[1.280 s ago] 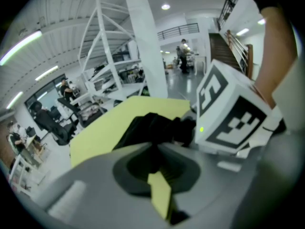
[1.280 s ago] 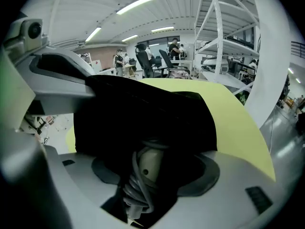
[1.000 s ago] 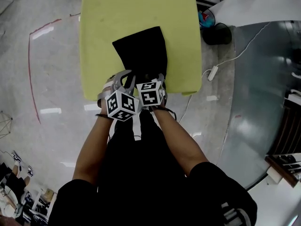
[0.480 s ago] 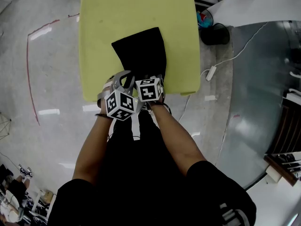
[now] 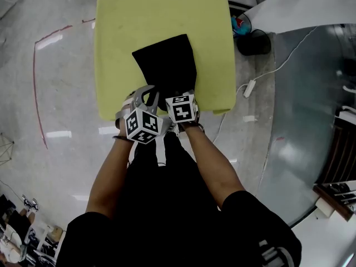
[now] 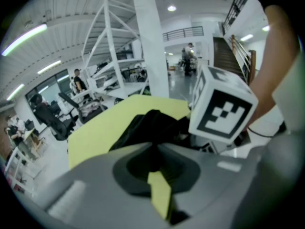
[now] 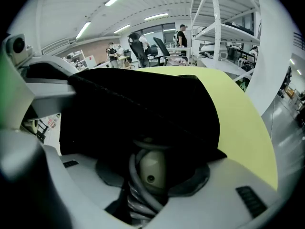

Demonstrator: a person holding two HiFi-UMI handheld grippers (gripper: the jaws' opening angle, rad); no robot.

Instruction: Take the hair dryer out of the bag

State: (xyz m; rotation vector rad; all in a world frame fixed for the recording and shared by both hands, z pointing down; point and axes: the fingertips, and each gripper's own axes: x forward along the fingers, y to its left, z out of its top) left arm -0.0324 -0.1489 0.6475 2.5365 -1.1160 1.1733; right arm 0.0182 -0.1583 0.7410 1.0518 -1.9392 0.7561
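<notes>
A black bag (image 5: 167, 63) lies on the yellow-green table (image 5: 117, 38), its mouth toward me. My left gripper (image 5: 148, 90) is at the mouth's left side, shut on the bag's black cloth (image 6: 152, 125). My right gripper (image 5: 181, 93) is at the mouth beside it. In the right gripper view its jaws are closing on the beige hair dryer (image 7: 148, 168), whose butt end, wound with grey cord, sticks out of the bag (image 7: 143, 113). Both jaws touch it. The bag hides the remainder of the dryer.
The table's near edge (image 5: 167, 113) runs just under both grippers. On the floor to the right lie a white power strip with its cable (image 5: 251, 85) and a black round object (image 5: 256, 40). White shelving frames (image 6: 119, 56) and people stand beyond the table.
My right gripper's marker cube has shifted slightly toward me and to the right. The left gripper and the bag stay where they were.
</notes>
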